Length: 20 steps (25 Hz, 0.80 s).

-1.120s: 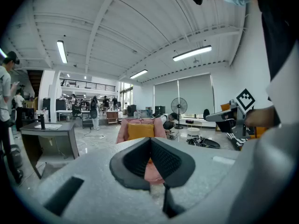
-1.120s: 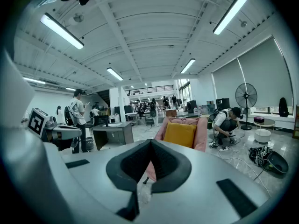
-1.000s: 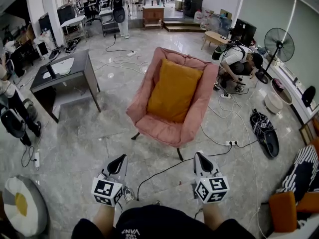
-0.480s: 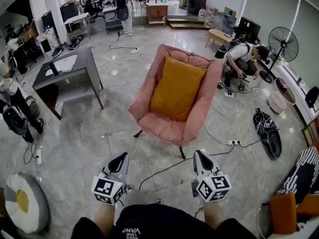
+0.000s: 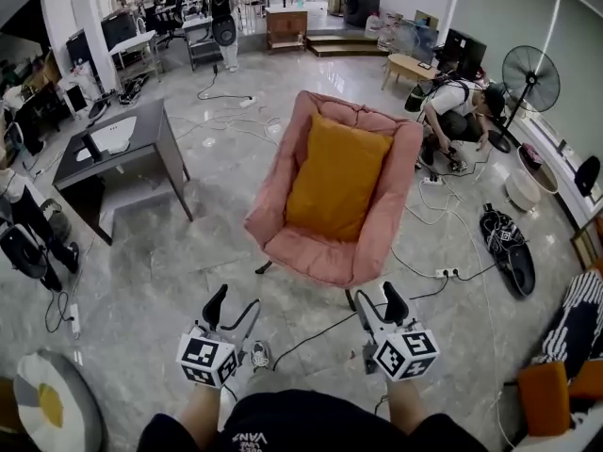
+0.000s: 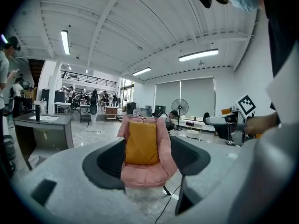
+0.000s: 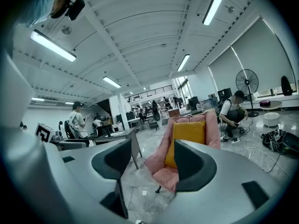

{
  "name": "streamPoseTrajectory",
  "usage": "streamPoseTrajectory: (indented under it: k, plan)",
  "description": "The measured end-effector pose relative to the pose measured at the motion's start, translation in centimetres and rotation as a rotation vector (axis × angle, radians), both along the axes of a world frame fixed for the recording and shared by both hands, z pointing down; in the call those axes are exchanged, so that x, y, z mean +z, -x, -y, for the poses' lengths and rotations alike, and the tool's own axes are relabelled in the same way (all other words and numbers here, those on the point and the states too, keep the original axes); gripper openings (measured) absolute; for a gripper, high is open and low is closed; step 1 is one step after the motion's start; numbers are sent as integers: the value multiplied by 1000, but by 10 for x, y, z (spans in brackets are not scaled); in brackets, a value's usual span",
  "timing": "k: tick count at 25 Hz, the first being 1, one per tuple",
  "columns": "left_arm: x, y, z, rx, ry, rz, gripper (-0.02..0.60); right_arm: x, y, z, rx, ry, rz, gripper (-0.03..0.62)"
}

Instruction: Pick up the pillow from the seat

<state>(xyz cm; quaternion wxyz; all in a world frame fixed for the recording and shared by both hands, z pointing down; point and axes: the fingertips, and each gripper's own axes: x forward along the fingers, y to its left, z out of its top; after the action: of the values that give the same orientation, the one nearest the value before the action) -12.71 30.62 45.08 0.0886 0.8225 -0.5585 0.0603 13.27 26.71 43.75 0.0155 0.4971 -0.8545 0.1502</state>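
Two tools have just opened their jaws wide, with nothing between them. The left tool [image 5: 234, 301] and right tool [image 5: 379, 299] hang well short of the pink armchair [image 5: 271, 188]. The orange pillow [image 5: 337, 177] stands propped against the chair's back, its lower edge on the seat [image 5: 311, 252]. To reach well, bring both tools in over the seat's front edge, one toward each side edge of the pillow. Close only once the pads bracket the soft fabric, biting deep enough that it likely won't slip.

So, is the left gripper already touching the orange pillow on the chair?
Apart. The head view shows bare floor between the left gripper and the pink chair holding the pillow. Its jaws have just been opening, with nothing between them.
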Motion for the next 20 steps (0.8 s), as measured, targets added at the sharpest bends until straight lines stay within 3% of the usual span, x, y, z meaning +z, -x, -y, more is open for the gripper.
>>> streamPoseTrajectory:
  k: [20]
  plan:
    - [-2,136,173,156,25,-7,313,-7,117,134,217,5,25,281]
